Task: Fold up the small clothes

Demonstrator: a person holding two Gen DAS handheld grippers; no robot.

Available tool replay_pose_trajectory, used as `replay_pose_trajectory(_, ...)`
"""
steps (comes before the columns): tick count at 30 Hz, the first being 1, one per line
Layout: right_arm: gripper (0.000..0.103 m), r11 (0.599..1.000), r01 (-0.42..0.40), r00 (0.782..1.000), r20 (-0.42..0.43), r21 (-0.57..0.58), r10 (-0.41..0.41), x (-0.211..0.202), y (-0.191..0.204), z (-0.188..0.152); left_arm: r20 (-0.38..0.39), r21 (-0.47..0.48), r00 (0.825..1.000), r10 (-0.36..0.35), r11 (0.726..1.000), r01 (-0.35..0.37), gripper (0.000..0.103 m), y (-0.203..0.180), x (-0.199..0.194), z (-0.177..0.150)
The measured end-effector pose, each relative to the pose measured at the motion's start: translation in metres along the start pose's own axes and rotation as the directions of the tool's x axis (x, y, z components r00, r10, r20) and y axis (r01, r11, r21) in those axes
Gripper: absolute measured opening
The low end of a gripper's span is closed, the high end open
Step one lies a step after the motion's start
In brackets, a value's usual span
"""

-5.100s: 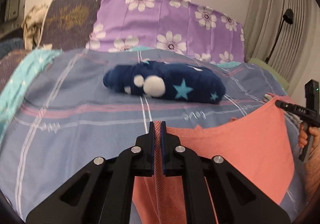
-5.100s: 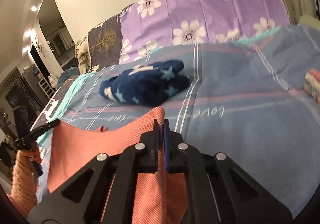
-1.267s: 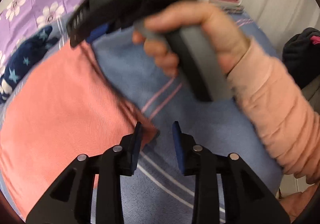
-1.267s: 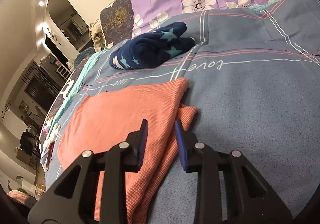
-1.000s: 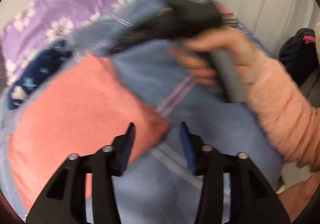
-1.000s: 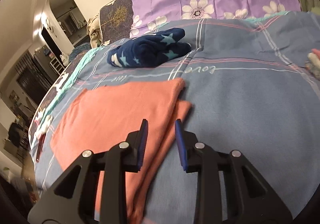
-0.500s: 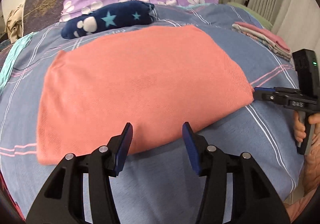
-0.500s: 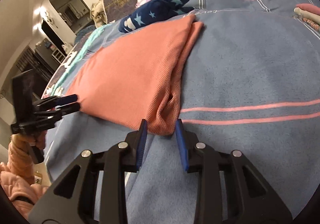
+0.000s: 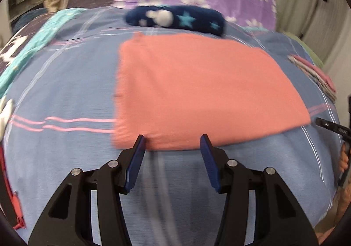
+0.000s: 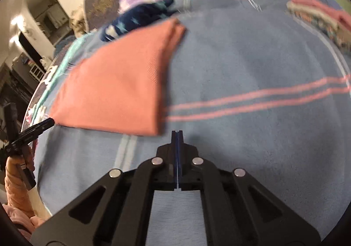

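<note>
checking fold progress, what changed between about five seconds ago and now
Both grippers have let go of the salmon-pink knit garment, which now lies folded flat on the blue plaid bedsheet. The left gripper is open at its near edge; the right gripper is shut on nothing beside its corner. The navy star-print fleece bundle stayed put.

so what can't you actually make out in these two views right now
- Coral garment: both views motion-blurred, so its type and layers are unclear.
- Folded stack: blurred in the right wrist view, cut off near the left wrist view's edge; pieces uncountable.
- Red strap: left wrist view, cut by the lens rim.
</note>
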State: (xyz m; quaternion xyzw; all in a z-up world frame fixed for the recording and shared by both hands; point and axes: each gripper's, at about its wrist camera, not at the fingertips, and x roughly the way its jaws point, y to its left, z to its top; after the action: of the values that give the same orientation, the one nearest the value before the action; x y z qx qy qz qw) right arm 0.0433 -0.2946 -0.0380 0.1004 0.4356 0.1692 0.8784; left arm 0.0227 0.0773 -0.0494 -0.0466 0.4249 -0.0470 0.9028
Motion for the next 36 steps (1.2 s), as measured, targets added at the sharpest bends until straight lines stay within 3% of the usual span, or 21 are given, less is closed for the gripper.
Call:
replay_pose_trajectory(3, 0.006, 0.997, -0.032, 0.999, 0.022, -0.076, 0.034, 0.001, 0.034, 0.01, 0.035, -0.047, 0.999, 0.041, 0.998, -0.039, 0.052, 0.025, -0.012, -0.002)
replay_pose_trajectory(6, 0.028, 0.991, -0.033, 0.999, 0.005, -0.133, 0.034, 0.02, 0.06, 0.015, 0.041, -0.073, 0.998, 0.054, 0.996, -0.051, 0.052, 0.042, -0.017, -0.007)
replay_pose_trajectory(7, 0.038, 0.989, -0.007, 1.0, -0.026, -0.146, 0.003, 0.033, 0.064, 0.013, 0.042, -0.079, 0.998, 0.056, 0.995, -0.053, 0.048, 0.048, -0.018, -0.009)
replay_pose_trajectory(8, 0.043, 0.988, 0.023, 0.997, -0.065, -0.152, -0.033, 0.044, 0.063, 0.011, 0.043, -0.089, 0.997, 0.056, 0.995, -0.052, 0.034, 0.054, -0.019, -0.011)
replay_pose_trajectory(9, 0.044, 0.986, 0.061, 0.991, -0.11, -0.154, -0.079, 0.057, 0.062, 0.007, 0.038, -0.104, 0.998, 0.053, 0.993, -0.049, 0.026, 0.062, -0.018, -0.012)
replay_pose_trajectory(10, 0.044, 0.985, 0.072, 0.993, -0.083, -0.159, -0.086, 0.06, 0.06, 0.001, 0.033, -0.124, 0.998, 0.049, 0.991, -0.045, 0.021, 0.072, -0.016, -0.013)
replay_pose_trajectory(14, 0.054, 0.982, 0.077, 0.993, -0.07, -0.17, -0.09, 0.059, 0.066, -0.004, 0.014, -0.089, 0.998, 0.059, 0.994, -0.058, 0.021, 0.089, -0.006, -0.008)
replay_pose_trajectory(16, 0.06, 0.981, 0.084, 0.992, -0.08, -0.177, -0.099, 0.061, 0.07, -0.003, -0.009, -0.043, 1.0, -0.014, 0.999, 0.014, 0.024, 0.09, 0.005, -0.002)
replay_pose_trajectory(19, 0.071, 0.976, 0.1, 0.989, -0.091, -0.193, -0.12, 0.062, 0.077, -0.006, 0.0, -0.005, 0.994, -0.11, 0.994, 0.11, 0.044, 0.084, 0.014, 0.004)
replay_pose_trajectory(20, 0.073, 0.973, 0.113, 0.987, -0.091, -0.2, -0.134, 0.063, 0.08, -0.006, 0.003, 0.018, 0.992, -0.129, 0.991, 0.129, 0.044, 0.08, 0.016, 0.006)
replay_pose_trajectory(25, 0.076, 0.972, 0.146, 0.981, -0.101, -0.182, -0.166, 0.068, 0.086, -0.006, 0.02, 0.044, 0.963, -0.268, 0.963, 0.267, 0.045, 0.067, 0.016, 0.011)
replay_pose_trajectory(30, 0.076, 0.964, 0.189, 0.969, -0.121, -0.186, -0.213, 0.068, 0.091, -0.005, -0.002, 0.012, 0.952, -0.308, 0.951, 0.308, 0.048, 0.07, 0.027, 0.011)
replay_pose_trajectory(31, 0.072, 0.957, 0.222, 0.963, -0.113, -0.184, -0.245, 0.065, 0.094, -0.002, -0.001, -0.004, 0.946, -0.325, 0.946, 0.325, 0.044, 0.072, 0.027, 0.01)
replay_pose_trajectory(32, 0.062, 0.951, 0.254, 0.959, -0.085, -0.179, -0.272, 0.06, 0.098, 0.002, -0.005, -0.016, 0.934, -0.357, 0.934, 0.357, 0.028, 0.075, 0.027, 0.009)
replay_pose_trajectory(33, 0.056, 0.948, 0.272, 0.96, -0.024, -0.163, -0.28, 0.049, 0.105, 0.01, -0.015, -0.03, 0.914, -0.406, 0.914, 0.405, 0.018, 0.076, 0.028, 0.007)
replay_pose_trajectory(34, 0.048, 0.954, 0.26, 0.965, 0.019, -0.151, -0.261, 0.041, 0.11, 0.017, -0.018, -0.036, 0.906, -0.424, 0.905, 0.423, 0.01, 0.076, 0.029, 0.006)
replay_pose_trajectory(36, 0.048, 0.968, 0.207, 0.976, 0.102, -0.142, -0.194, 0.025, 0.128, 0.041, -0.024, -0.033, 0.903, -0.428, 0.903, 0.427, 0.008, 0.075, 0.03, 0.002)
